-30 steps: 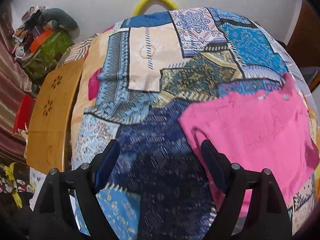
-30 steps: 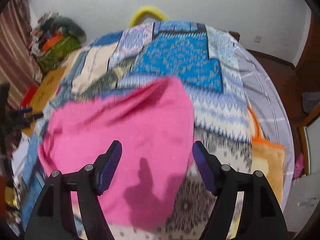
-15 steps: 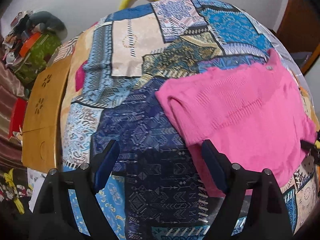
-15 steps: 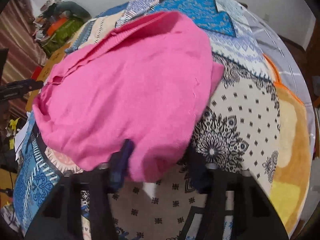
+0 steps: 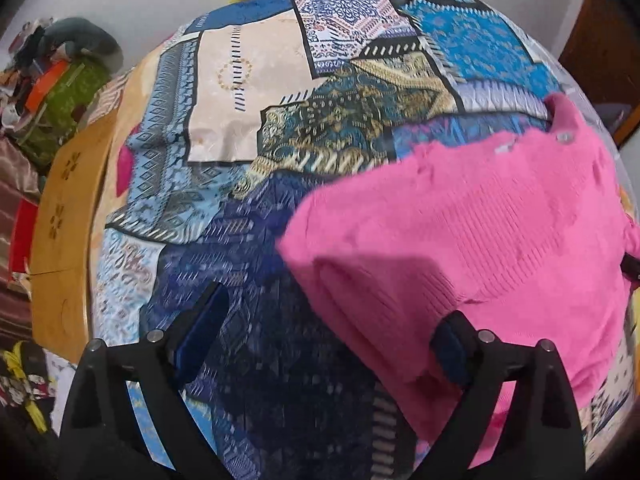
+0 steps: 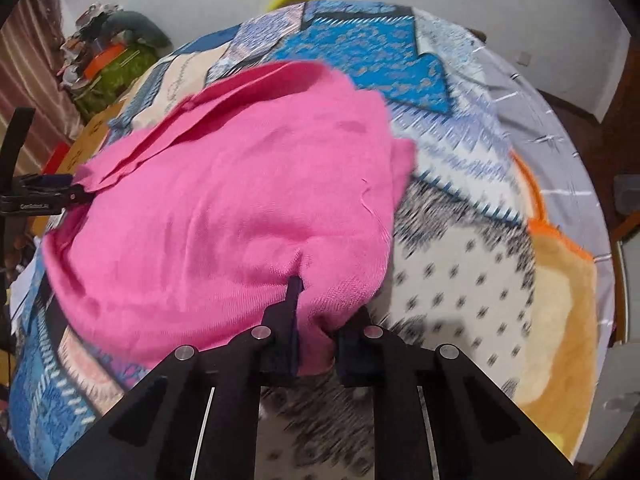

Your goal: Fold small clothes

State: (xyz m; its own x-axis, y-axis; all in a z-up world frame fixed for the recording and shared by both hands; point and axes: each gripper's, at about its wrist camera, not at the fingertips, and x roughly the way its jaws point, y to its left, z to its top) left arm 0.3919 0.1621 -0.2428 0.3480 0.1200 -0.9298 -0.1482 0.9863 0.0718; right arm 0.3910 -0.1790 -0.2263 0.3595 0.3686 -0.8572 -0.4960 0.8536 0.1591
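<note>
Pink knit sweater point(image 5: 472, 240) lies on the patchwork bedspread point(image 5: 280, 128), toward its right side. Left gripper point(image 5: 324, 336) hangs wide apart, one finger over bare bedspread, the other tucked under the sweater's near edge. Right gripper point(image 6: 316, 332) is pinched narrow on the hem, which bunches around it. Blur hides the layers, so it probably holds more than one. Carry that hem over evenly; the left should catch the opposite corner.

pink knit sweater point(image 5: 480, 248), ribbed, small button near the collar. partly folded over itself, rumpled, lying on the patchwork bedspread point(image 5: 320, 140) toward its right side. near hem bunched and lifted off the bedspread; far collar edge flat against it.
</note>
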